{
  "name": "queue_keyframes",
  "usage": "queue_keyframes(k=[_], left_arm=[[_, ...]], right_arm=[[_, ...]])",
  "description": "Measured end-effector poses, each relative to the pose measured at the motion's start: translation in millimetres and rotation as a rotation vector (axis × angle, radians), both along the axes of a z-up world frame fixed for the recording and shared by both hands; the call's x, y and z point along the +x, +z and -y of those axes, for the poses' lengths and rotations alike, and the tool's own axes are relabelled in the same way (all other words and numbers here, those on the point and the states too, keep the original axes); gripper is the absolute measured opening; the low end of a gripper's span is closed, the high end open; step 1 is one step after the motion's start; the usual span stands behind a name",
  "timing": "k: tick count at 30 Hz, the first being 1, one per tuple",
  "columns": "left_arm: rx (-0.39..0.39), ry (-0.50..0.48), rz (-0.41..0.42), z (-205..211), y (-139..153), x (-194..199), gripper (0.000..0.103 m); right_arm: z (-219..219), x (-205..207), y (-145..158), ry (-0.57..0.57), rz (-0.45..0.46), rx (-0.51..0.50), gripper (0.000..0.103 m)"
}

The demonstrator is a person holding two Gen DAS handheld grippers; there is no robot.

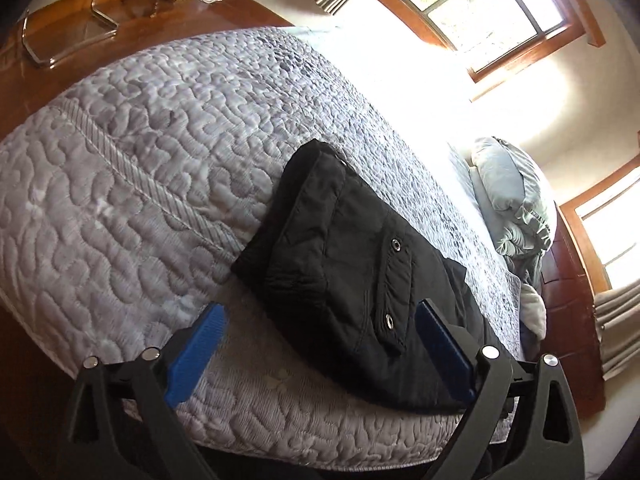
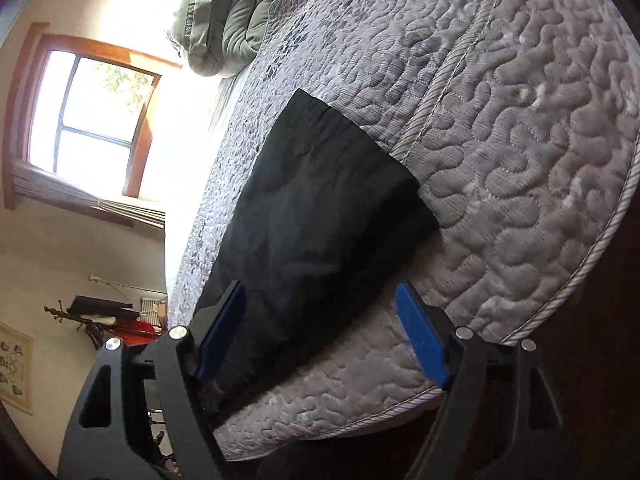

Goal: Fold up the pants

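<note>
Left wrist view: one pair of black pants [image 1: 352,264] lies folded on the quilted bed [image 1: 132,168], two snaps showing. The left gripper [image 1: 320,316] gapes wide, holding nothing. Two windows glare; pillows are half washed out.

Right wrist view: the right gripper [image 2: 320,300] is spread wide, empty, over the pants' plain end [image 2: 316,216]; one window.

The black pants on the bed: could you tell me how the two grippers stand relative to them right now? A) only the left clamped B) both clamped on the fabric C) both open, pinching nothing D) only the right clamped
C: the left gripper and right gripper both stand spread wide over the black pants, pads off the fabric.
</note>
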State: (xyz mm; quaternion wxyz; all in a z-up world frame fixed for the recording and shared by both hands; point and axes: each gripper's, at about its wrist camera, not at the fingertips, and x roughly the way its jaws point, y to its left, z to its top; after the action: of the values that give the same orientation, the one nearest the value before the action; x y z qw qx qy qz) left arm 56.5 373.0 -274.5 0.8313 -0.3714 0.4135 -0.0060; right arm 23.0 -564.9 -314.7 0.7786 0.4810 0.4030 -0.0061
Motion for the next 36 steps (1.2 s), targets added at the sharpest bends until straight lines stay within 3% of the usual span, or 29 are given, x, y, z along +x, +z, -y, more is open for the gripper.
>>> queue_keyframes(k=[2, 3, 4, 9, 14, 19, 24, 25, 26, 27, 28, 36], left_arm=[[0.008, -0.020, -0.019, 5, -8, 15, 0.092], [0.014, -0.044, -0.036, 9, -12, 22, 0.072], [0.030, -0.058, -0.068, 12, -16, 29, 0.062], [0.052, -0.033, -0.108, 6, -23, 37, 0.045], [0.096, -0.033, -0.104, 9, -18, 39, 0.040], [0.120, -0.020, -0.125, 10, -17, 44, 0.038], [0.143, -0.022, -0.148, 6, -17, 52, 0.038], [0.143, -0.022, -0.150, 5, -17, 52, 0.038], [0.143, -0.020, -0.152, 4, -17, 52, 0.038], [0.145, -0.017, -0.153, 3, -16, 52, 0.038], [0.147, -0.015, -0.152, 1, -15, 53, 0.038], [0.151, -0.030, -0.155, -5, -11, 53, 0.038]], right_arm=[[4, 0, -1, -0.034, 0.005, 0.033, 0.078], [5, -1, -1, -0.050, 0.009, 0.044, 0.078], [8, -2, -1, -0.064, 0.014, 0.051, 0.078], [21, 1, -5, -0.115, 0.041, 0.082, 0.073], [16, 11, -14, -0.098, 0.043, 0.096, 0.062], [11, 20, -24, -0.106, -0.005, 0.087, 0.060], [13, 19, -27, -0.131, 0.009, 0.093, 0.060], [13, 19, -27, -0.132, 0.012, 0.095, 0.053], [12, 19, -28, -0.127, 0.010, 0.094, 0.035], [11, 22, -29, -0.120, 0.005, 0.094, 0.027], [10, 24, -29, -0.115, 0.000, 0.092, 0.010], [5, 12, -29, -0.121, 0.008, 0.071, 0.006]])
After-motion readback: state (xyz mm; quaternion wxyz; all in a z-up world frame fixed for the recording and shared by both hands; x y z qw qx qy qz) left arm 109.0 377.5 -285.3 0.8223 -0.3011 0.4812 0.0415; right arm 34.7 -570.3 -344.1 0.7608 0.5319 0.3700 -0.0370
